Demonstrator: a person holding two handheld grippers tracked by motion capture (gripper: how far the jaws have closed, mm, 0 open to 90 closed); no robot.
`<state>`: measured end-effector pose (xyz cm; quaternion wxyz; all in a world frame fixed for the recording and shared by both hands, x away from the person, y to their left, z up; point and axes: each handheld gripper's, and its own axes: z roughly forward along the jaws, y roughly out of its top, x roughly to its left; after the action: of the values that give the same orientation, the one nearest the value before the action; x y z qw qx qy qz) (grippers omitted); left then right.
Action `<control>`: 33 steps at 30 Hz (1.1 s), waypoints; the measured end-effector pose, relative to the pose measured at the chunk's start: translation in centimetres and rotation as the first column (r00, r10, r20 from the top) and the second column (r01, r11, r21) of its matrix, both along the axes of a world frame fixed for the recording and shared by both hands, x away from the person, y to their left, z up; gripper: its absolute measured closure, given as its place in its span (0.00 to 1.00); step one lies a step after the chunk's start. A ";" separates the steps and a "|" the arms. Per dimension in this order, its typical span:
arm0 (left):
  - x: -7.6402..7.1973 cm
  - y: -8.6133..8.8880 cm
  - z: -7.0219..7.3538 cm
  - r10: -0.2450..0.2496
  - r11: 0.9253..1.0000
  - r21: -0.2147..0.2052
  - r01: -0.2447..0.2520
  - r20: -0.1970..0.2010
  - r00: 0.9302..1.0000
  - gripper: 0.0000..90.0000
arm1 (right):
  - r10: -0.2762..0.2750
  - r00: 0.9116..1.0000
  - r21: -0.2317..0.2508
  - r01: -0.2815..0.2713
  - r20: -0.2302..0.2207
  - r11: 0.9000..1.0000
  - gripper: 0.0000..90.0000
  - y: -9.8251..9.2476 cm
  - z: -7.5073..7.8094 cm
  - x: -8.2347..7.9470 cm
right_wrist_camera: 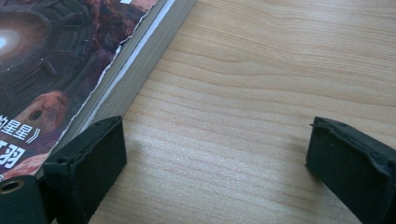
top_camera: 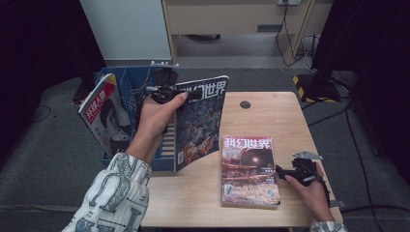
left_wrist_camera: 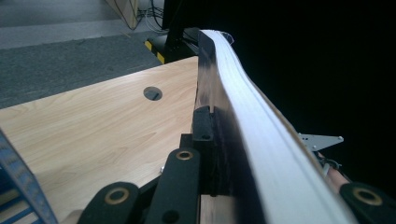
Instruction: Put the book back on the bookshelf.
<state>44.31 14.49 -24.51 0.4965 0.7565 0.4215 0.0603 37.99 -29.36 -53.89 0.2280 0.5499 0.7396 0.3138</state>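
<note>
A magazine with a blue sci-fi cover (top_camera: 200, 121) stands upright over the table's left part. My left gripper (top_camera: 175, 96) is shut on its upper left edge. In the left gripper view the white page edge of this magazine (left_wrist_camera: 261, 135) runs up between the jaws of the left gripper (left_wrist_camera: 229, 135), which pinch it. A second magazine with a red-brown cover (top_camera: 249, 169) lies flat on the wooden table (top_camera: 270, 116). My right gripper (top_camera: 281, 171) rests low at its right edge, open. In the right gripper view the right gripper (right_wrist_camera: 217, 144) has bare wood between its jaws, and the flat magazine (right_wrist_camera: 56, 70) lies beside the left jaw.
A blue file rack (top_camera: 128, 92) stands at the table's left end, with a red-and-white magazine (top_camera: 104, 116) leaning in it. A round cable hole (top_camera: 245, 104) sits near the table's far edge. A black stand with a yellow-striped base (top_camera: 314, 82) is on the floor behind.
</note>
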 end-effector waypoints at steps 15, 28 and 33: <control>-0.1 3.4 1.5 0.056 0.998 -0.022 -0.056 0.007 0.998 0.91 | -0.002 1.000 0.005 0.002 0.001 1.000 0.05 0.1 0.0 0.0; -1.0 6.3 2.5 0.102 0.995 -0.013 -0.102 0.015 0.995 0.91 | 0.002 1.000 0.005 -0.002 -0.003 1.000 0.05 0.1 0.0 0.0; -1.4 8.4 3.3 0.131 0.991 -0.034 -0.130 0.021 0.991 0.91 | 0.001 1.000 0.006 -0.001 0.000 1.000 0.05 0.1 0.0 0.0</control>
<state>42.88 22.89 -21.25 0.5087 0.7182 0.4652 0.0944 38.02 -29.23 -53.91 0.2264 0.5504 0.7389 0.3160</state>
